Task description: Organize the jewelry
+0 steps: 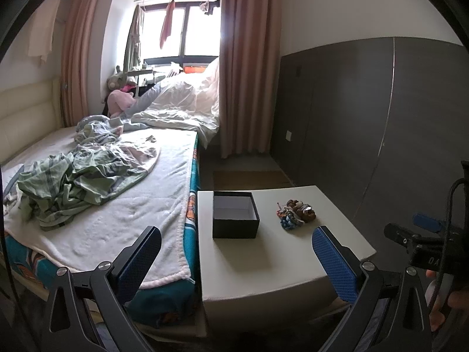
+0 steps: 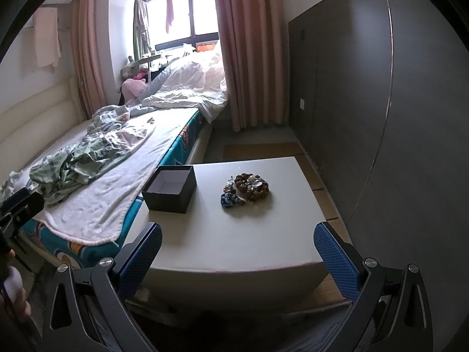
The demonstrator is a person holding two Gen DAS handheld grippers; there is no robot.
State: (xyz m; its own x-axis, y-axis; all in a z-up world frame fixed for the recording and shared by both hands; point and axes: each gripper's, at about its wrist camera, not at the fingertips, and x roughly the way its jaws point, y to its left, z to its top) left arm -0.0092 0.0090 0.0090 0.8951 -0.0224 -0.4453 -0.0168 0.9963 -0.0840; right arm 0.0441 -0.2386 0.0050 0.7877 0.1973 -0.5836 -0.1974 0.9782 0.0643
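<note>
A small heap of jewelry [image 1: 296,213] [image 2: 246,189], brown beads on blue and white ones, lies on a white table [image 1: 263,258] [image 2: 234,234]. To its left stands an open black box [image 1: 235,218] [image 2: 170,189] with a pale, empty inside. My left gripper [image 1: 234,258] hovers open before the table's near edge, nothing between its blue pads. My right gripper [image 2: 237,255] is open too, held short of the table, with the jewelry ahead and slightly left of centre.
A bed [image 1: 117,205] [image 2: 96,193] with a white blanket and crumpled green clothes [image 1: 73,182] presses against the table's left side. A grey panelled wall [image 1: 381,132] [image 2: 395,117] runs along the right. Curtains [image 1: 249,73] and a window lie beyond.
</note>
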